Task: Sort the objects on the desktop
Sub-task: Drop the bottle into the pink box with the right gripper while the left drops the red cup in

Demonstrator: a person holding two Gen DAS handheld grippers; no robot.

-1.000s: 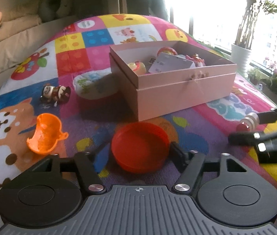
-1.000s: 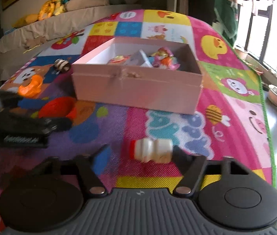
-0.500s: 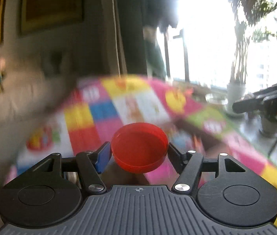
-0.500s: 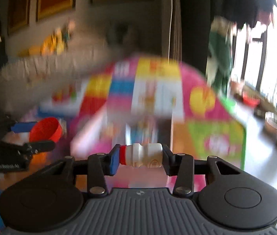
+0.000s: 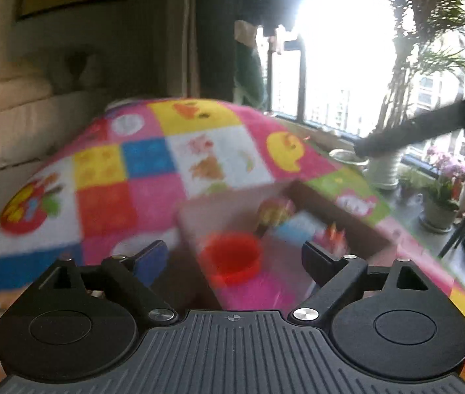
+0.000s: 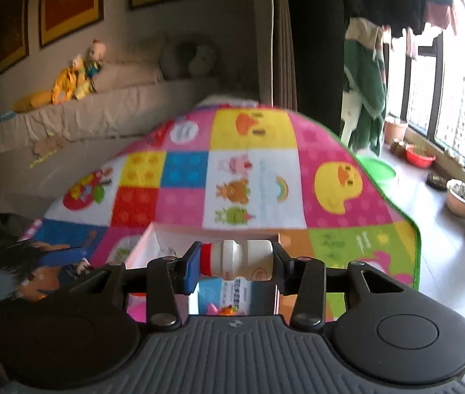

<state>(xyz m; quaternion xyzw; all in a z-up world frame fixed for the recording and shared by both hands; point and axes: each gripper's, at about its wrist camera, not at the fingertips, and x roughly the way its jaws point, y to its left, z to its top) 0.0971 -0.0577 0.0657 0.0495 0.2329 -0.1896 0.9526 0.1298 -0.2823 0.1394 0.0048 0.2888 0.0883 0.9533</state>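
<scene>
Left gripper (image 5: 234, 256): my jaws have just opened, red cup (image 5: 231, 258) loose below; right gripper (image 6: 235, 262) clamps the white bottle (image 6: 237, 259) over the pink box (image 6: 140, 252).

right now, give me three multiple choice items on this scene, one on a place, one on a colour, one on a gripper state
1. Where is the red bowl?
A. clamped in the left gripper
B. free between the open jaws, over the pink box
C. on the sofa

2. What colour is the cap of the small bottle?
A. red
B. green
C. black

3. What is the right gripper doing?
A. standing open and empty
B. shut on the small bottle
C. shut on the red bowl

Answers: 1 B, the left gripper has just been opening, its jaws stand clear of the bowl, which blurs above the pink box. 2 A, the cap against the blue pad is red. 3 B, both pads press on the bottle's ends.
</scene>
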